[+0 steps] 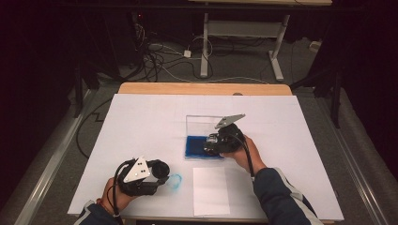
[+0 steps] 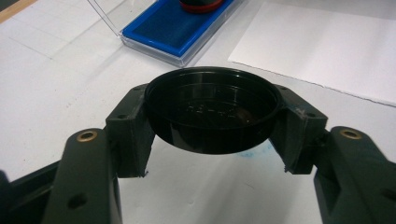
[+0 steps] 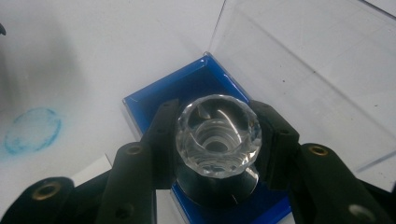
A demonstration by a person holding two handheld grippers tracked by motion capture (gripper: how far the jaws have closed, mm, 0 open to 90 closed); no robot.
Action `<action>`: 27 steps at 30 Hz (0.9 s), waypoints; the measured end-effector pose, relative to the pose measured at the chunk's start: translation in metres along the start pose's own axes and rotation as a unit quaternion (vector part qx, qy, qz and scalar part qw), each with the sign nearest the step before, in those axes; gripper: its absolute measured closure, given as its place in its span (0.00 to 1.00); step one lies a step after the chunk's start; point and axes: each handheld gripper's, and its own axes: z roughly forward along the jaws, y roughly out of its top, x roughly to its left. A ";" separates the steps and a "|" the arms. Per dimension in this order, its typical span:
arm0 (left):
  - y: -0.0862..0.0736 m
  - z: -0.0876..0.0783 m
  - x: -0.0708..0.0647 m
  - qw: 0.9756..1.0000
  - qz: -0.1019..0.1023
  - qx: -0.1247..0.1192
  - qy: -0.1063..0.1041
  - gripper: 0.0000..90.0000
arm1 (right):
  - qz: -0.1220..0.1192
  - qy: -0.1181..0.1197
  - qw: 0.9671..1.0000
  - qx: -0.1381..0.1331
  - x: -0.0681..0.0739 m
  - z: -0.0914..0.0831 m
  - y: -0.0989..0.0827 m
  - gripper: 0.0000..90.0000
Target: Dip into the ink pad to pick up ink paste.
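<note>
The stamp (image 3: 218, 140) has a clear, shiny knob on top and a dark round body below. It stands on the blue ink pad (image 3: 154, 100), and the right gripper (image 3: 218, 140) squeezes it from both sides, so its jaws are closed on the stamp. In the high view the right gripper (image 1: 220, 143) sits over the near right part of the ink pad (image 1: 195, 146). The pad lies in a clear box, and the box's clear lid (image 3: 299, 70) stands up behind it.

The left gripper (image 2: 212, 116) holds a black round cap (image 2: 212, 112). Its jaws press on the cap from the left and the right, and the open side of the cap faces up. In the high view the left gripper (image 1: 152, 176) is near the front left of the table, well apart from the ink pad.

Just beside the cap there is a round blue mark (image 1: 174, 183) on the big white sheet (image 1: 150, 117) that covers the table. A smaller white paper (image 1: 211, 192) lies in front of the ink pad, between the two hands.
</note>
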 end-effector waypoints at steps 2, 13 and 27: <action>0.000 0.000 0.000 1.000 0.001 0.001 -0.001 0.40 | 0.008 0.007 1.000 -0.005 -0.003 0.000 -0.001 0.64; 0.000 -0.001 0.000 1.000 0.001 0.000 -0.002 0.40 | 0.002 0.001 1.000 -0.022 -0.001 -0.001 -0.008 0.63; -0.003 -0.002 0.003 1.000 -0.007 -0.006 -0.001 0.40 | 0.000 -0.004 1.000 -0.012 0.000 -0.002 -0.005 0.63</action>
